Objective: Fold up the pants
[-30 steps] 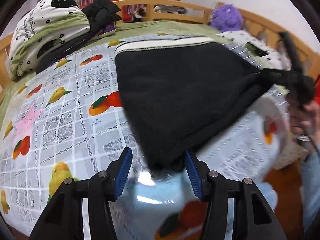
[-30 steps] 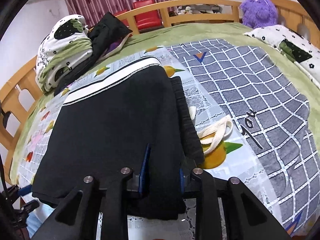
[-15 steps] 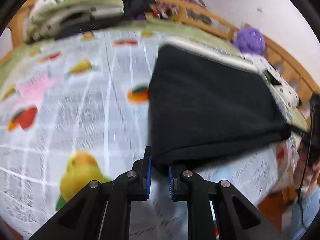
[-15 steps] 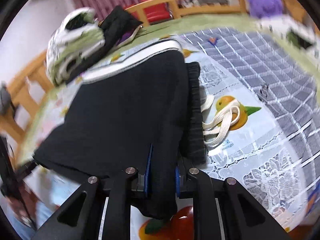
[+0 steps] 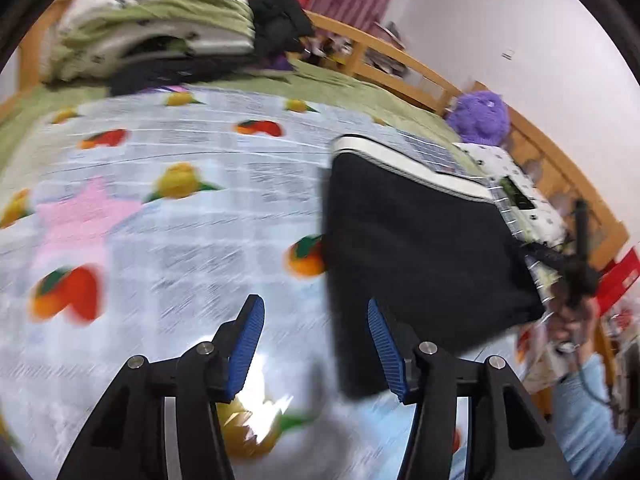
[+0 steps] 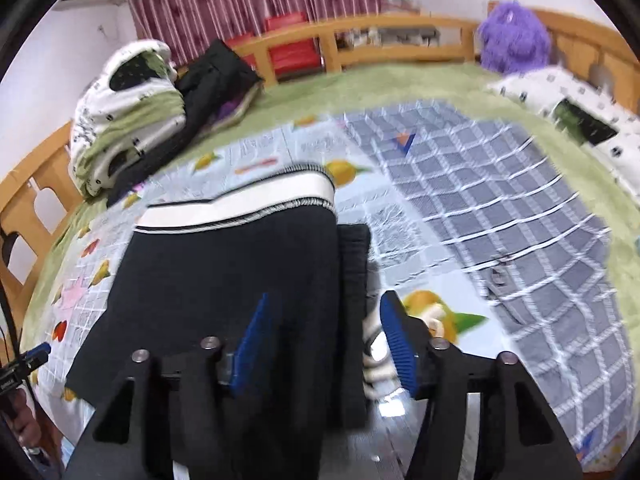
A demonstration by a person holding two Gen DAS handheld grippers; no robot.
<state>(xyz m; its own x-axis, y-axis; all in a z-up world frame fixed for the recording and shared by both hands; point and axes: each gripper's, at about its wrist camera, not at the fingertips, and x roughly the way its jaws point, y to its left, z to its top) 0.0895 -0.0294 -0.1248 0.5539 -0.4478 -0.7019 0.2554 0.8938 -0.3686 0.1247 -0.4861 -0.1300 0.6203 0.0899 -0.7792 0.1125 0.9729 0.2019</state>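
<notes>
Both tools gape, gripping nothing: left tool (image 5: 316, 344) beside the folded pants (image 5: 420, 264); only the right view shows right tool (image 6: 324, 340) above the drawstring (image 6: 376, 356)

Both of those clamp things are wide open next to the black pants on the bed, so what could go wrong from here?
The left gripper is open beside the pants, not over them, so closing here might catch only the fruit-print sheet. The right gripper straddles the pants' edge; it could also snag the white drawstring beside it. The pants' near edge lies close to the bed's edge and could slide off.
</notes>
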